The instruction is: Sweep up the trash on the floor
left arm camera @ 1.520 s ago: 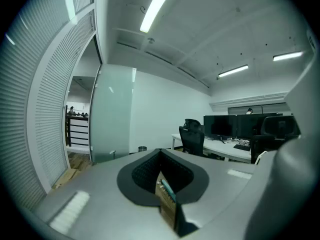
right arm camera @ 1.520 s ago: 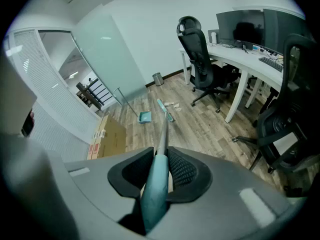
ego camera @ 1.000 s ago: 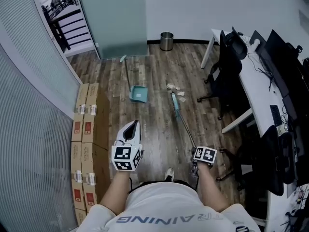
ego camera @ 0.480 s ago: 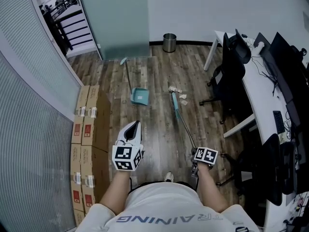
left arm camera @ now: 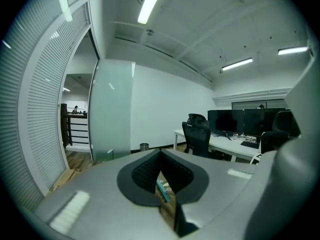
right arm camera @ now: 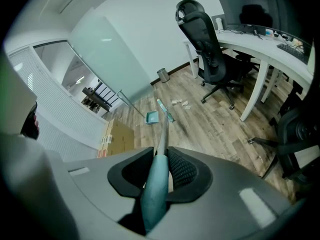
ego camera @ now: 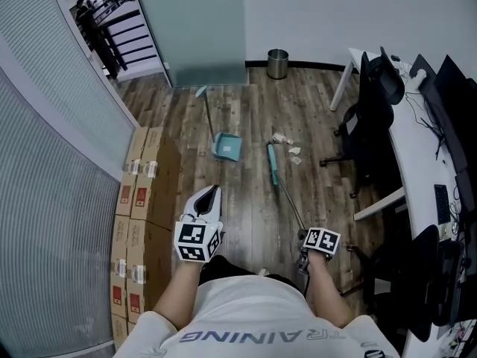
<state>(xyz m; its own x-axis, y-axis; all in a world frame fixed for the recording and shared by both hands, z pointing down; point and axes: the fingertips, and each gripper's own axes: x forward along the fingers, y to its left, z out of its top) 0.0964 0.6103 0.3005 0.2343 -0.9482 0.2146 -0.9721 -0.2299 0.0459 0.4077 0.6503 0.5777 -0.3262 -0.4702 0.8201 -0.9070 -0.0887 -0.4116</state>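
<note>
Crumpled bits of paper trash (ego camera: 288, 145) (right arm camera: 179, 103) lie on the wood floor. The teal broom head (ego camera: 273, 163) (right arm camera: 164, 109) rests just left of them. Its thin handle (ego camera: 291, 203) runs back to my right gripper (ego camera: 307, 246) (right arm camera: 162, 156), which is shut on the teal grip end. A teal dustpan (ego camera: 226, 148) (right arm camera: 151, 117) with a long handle lies left of the broom. My left gripper (ego camera: 212, 194) (left arm camera: 160, 156) is held out over the floor, level, shut and holding nothing.
A row of cardboard boxes (ego camera: 141, 192) lines the slatted wall at left. A metal bin (ego camera: 277, 63) stands by the far wall. Black office chairs (ego camera: 370, 121) (right arm camera: 207, 44) and a white desk (ego camera: 428, 162) with monitors fill the right side.
In the head view the whole floor scene has slid to the right, with bin, dustpan and trash shifting together. Both grippers keep their places in the picture and their states.
</note>
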